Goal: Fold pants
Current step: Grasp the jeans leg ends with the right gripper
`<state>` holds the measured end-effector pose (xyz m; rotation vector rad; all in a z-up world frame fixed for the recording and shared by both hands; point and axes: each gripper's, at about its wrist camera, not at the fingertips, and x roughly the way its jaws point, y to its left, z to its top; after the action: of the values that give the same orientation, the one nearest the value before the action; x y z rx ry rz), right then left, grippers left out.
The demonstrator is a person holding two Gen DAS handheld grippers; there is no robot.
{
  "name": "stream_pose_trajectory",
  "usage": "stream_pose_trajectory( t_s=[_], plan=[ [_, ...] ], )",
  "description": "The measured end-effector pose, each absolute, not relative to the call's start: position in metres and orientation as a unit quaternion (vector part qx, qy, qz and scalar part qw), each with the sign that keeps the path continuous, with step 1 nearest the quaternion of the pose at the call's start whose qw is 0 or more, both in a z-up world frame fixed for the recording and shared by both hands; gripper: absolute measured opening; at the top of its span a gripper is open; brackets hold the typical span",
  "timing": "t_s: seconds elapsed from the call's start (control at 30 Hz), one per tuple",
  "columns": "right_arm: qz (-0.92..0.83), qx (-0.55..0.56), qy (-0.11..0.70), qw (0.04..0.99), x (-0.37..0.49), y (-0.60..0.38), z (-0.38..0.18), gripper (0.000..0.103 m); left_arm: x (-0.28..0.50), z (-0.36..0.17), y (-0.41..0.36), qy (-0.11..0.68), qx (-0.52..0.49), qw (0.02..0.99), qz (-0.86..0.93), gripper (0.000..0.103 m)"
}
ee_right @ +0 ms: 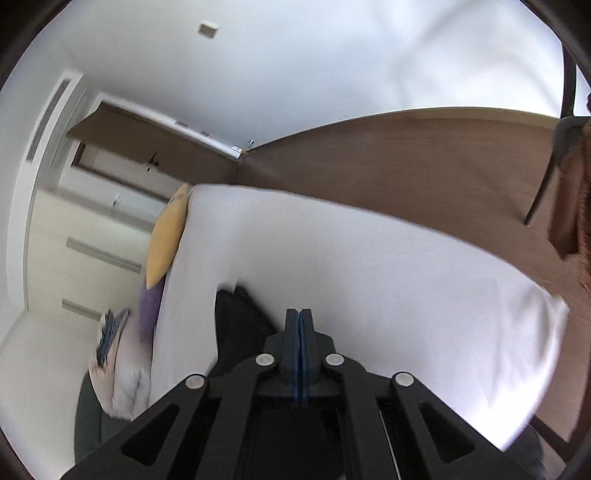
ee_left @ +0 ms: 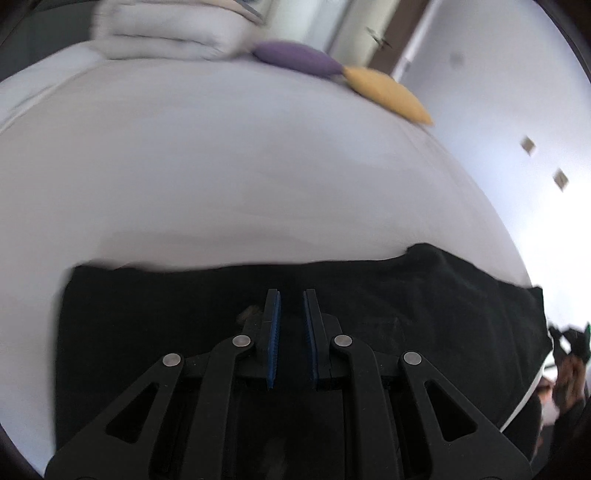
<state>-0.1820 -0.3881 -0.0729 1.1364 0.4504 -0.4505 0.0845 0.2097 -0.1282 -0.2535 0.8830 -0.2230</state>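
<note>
Black pants (ee_left: 369, 314) are lying flat across the near edge of a white bed (ee_left: 221, 177), stretching wide beneath the left gripper (ee_left: 291, 299). That gripper is hovering over the dark fabric with its blue-padded jaws standing narrowly apart — nothing is sitting between them. In the right wrist view the right gripper (ee_right: 300, 314) is pointing across the white sheet with its blue pads pressed fully together, and no cloth is showing between them; the pants (ee_right: 236, 321) are lying just to its left. At the bed's far end a purple cushion (ee_left: 295, 59) and a yellow cushion (ee_left: 388, 94) are resting side by side — beside folded white bedding (ee_left: 166, 33).
</note>
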Motion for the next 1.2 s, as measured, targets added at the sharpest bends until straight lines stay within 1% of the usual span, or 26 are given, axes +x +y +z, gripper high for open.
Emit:
stream_pose_trajectory(
  t_s=[0.1,0.13,0.2,0.23,0.27,0.3,0.37,0.4,0.47,0.5,0.53,0.6,0.63,0.7,0.73,0.77,0.8,0.83,0.87,0.93,1.1,1.2],
  plan=[
    [-0.157,0.524,0.213,0.809,-0.181,-0.343,-0.066,0.005,0.048,-0.117,0.215,0.399,-0.162,0.895,-0.113,0.013],
    [-0.143,0.516,0.221,0.815,-0.178,-0.333,-0.063,0.008,0.042,-0.116,0.215,0.398,-0.167,0.894,-0.124,0.013],
    [-0.096,0.495,0.253,0.825,-0.154,-0.304,-0.061,0.019,0.028,-0.117,0.185,0.404,-0.155,0.889,-0.149,0.013],
    [-0.06,0.498,0.269,0.822,-0.141,-0.288,-0.066,0.025,0.026,-0.123,0.173,0.411,-0.146,0.885,-0.164,0.013],
    [-0.031,0.501,0.282,0.818,-0.125,-0.274,-0.073,0.03,0.021,-0.133,0.147,0.422,-0.132,0.88,-0.171,0.013],
    [-0.012,0.5,0.299,0.812,-0.115,-0.263,-0.08,0.032,0.016,-0.143,0.123,0.433,-0.119,0.877,-0.172,0.013],
    [-0.008,0.495,0.33,0.804,-0.099,-0.252,-0.097,0.033,0.016,-0.161,0.115,0.453,-0.106,0.869,-0.169,0.013],
    [-0.01,0.499,0.33,0.801,-0.1,-0.254,-0.102,0.03,0.013,-0.166,0.122,0.452,-0.115,0.867,-0.173,0.013],
    [-0.01,0.515,0.322,0.794,-0.105,-0.265,-0.11,0.008,0.011,-0.17,0.129,0.448,-0.133,0.865,-0.182,0.013],
    [-0.025,0.52,0.317,0.793,-0.114,-0.277,-0.113,0.003,0.01,-0.171,0.132,0.448,-0.141,0.863,-0.184,0.013],
    [-0.042,0.525,0.308,0.792,-0.124,-0.289,-0.116,0.0,0.01,-0.173,0.137,0.448,-0.15,0.862,-0.187,0.013],
    [-0.078,0.542,0.278,0.789,-0.139,-0.315,-0.115,0.0,0.008,-0.177,0.147,0.446,-0.158,0.861,-0.189,0.013],
    [-0.096,0.547,0.268,0.788,-0.146,-0.33,-0.112,0.0,0.007,-0.184,0.134,0.445,-0.158,0.862,-0.187,0.013],
    [-0.138,0.552,0.231,0.789,-0.17,-0.358,-0.099,0.006,0.004,-0.187,0.138,0.444,-0.15,0.864,-0.182,0.013],
    [-0.154,0.556,0.213,0.788,-0.185,-0.369,-0.094,0.017,0.003,-0.187,0.14,0.444,-0.149,0.865,-0.181,0.013],
    [-0.165,0.564,0.191,0.786,-0.198,-0.38,-0.088,0.024,0.003,-0.188,0.14,0.444,-0.149,0.865,-0.181,0.013],
    [-0.172,0.569,0.177,0.785,-0.208,-0.386,-0.083,0.027,0.006,-0.188,0.14,0.444,-0.151,0.865,-0.18,0.013],
    [-0.183,0.569,0.17,0.783,-0.213,-0.391,-0.079,0.036,0.005,-0.189,0.141,0.445,-0.153,0.864,-0.18,0.013],
    [-0.192,0.572,0.164,0.781,-0.218,-0.395,-0.077,0.041,0.007,-0.19,0.124,0.445,-0.154,0.864,-0.178,0.013],
    [-0.193,0.585,0.157,0.772,-0.222,-0.397,-0.079,0.042,0.007,-0.184,0.116,0.447,-0.153,0.864,-0.176,0.013],
    [-0.19,0.608,0.181,0.75,-0.207,-0.394,-0.095,0.042,0.01,-0.18,0.12,0.45,-0.156,0.862,-0.177,0.013],
    [-0.186,0.617,0.173,0.745,-0.207,-0.394,-0.096,0.043,0.011,-0.179,0.123,0.451,-0.159,0.86,-0.178,0.013]
  ],
)
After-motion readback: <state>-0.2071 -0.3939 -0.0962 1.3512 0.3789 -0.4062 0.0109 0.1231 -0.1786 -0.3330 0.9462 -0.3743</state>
